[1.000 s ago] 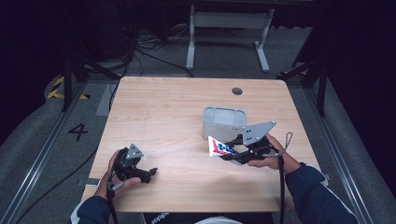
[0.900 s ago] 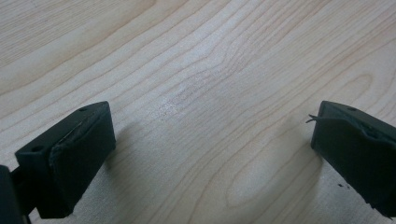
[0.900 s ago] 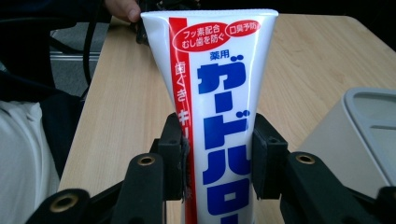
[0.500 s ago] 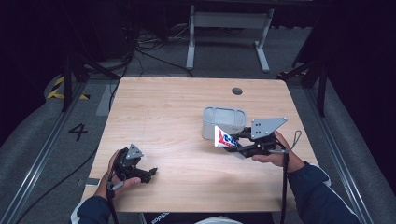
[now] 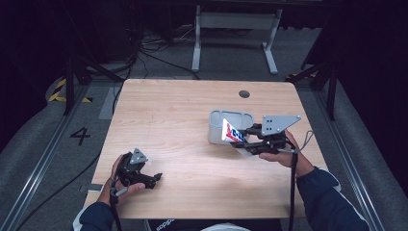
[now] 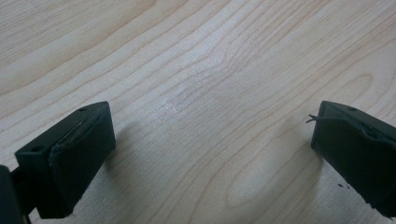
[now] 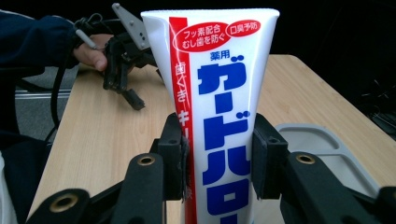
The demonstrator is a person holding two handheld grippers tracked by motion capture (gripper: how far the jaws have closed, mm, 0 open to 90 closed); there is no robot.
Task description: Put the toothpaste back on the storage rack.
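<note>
Wooden table (image 5: 183, 120); toothpaste tube (image 7: 219, 116), bottom cut off, between right jaws; left jaws apart

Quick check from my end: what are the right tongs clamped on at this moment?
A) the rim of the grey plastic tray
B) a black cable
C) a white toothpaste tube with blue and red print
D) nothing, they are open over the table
C: in the right gripper view the right tongs press both sides of the white toothpaste tube with blue and red print, beside the grey plastic tray.
</note>
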